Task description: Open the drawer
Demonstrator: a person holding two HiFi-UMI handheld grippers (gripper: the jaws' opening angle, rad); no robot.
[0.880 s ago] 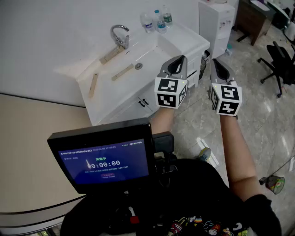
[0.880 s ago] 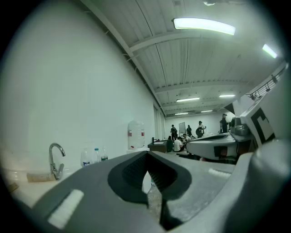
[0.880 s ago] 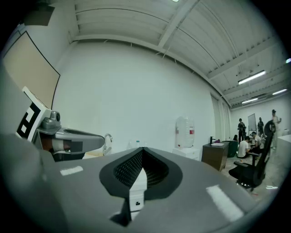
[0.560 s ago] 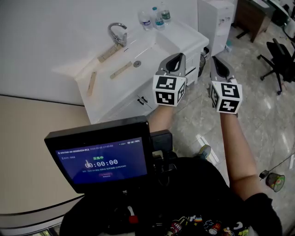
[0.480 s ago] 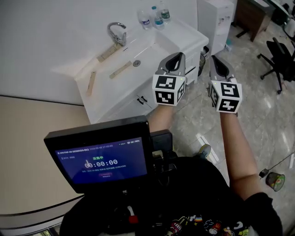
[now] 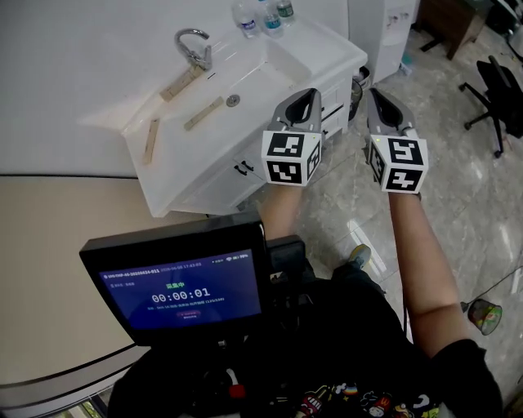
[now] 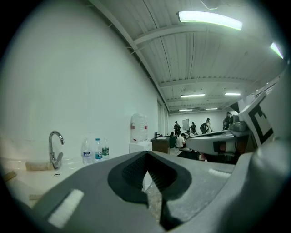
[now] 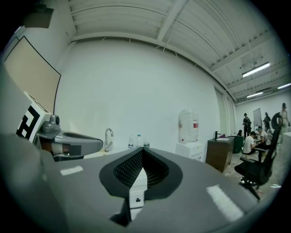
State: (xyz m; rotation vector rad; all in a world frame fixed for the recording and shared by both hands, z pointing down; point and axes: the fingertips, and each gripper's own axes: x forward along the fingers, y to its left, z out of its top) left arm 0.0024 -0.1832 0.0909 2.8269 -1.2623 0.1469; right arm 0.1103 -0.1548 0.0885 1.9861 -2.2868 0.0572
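1. My left claw, jaws together, hangs near the white sink cabinet. Nothing stands between it and the small dark handles.
2. My right claw, also closed, is over bare marble floor, with open room to its right.
3. Ahead, a water dispenser stands beside the cabinet's far end, with a dark bin in the narrow gap.
4. An office chair stands well apart on the right.
5. A faucet, bottles and wooden strips crowd the basin top.
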